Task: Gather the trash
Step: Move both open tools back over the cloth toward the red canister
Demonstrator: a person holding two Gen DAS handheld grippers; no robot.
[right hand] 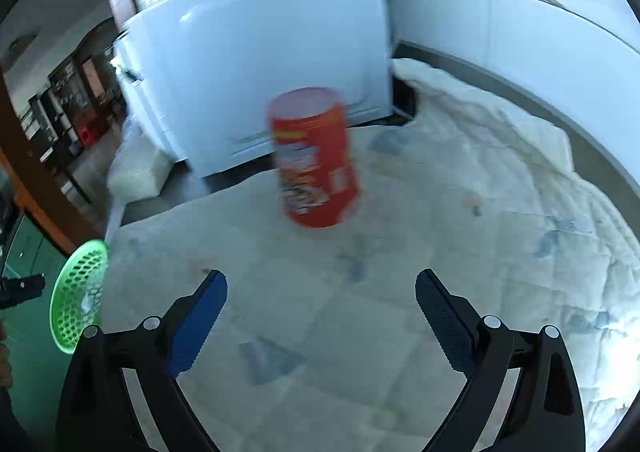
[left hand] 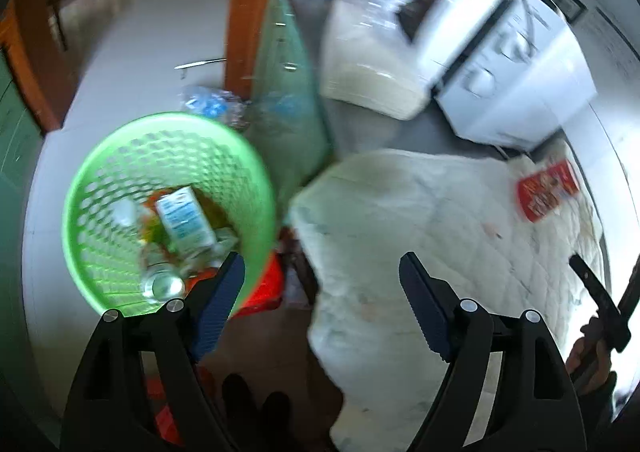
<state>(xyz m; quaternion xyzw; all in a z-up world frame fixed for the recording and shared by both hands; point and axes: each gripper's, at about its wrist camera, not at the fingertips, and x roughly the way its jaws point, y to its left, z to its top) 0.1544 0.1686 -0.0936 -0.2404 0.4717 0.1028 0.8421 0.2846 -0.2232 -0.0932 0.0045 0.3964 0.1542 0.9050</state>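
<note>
Left gripper [left hand: 322,284]: spread apart, empty, above green basket [left hand: 100,180]. Right gripper [right hand: 322,302]: spread apart, empty, nearer; red can [right hand: 314,158] dead ahead on quilted tabletop [right hand: 500,212], upright, long axis vertical.

Left gripper [left hand: 322,284] fingers spread, empty; green basket [left hand: 168,208] holds carton [left hand: 185,221], trash.

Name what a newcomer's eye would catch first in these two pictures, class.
A red can stands upright on the white quilt, ahead of the open right gripper. A green basket on the floor, left of the quilt, already holds a carton and other trash.
</note>
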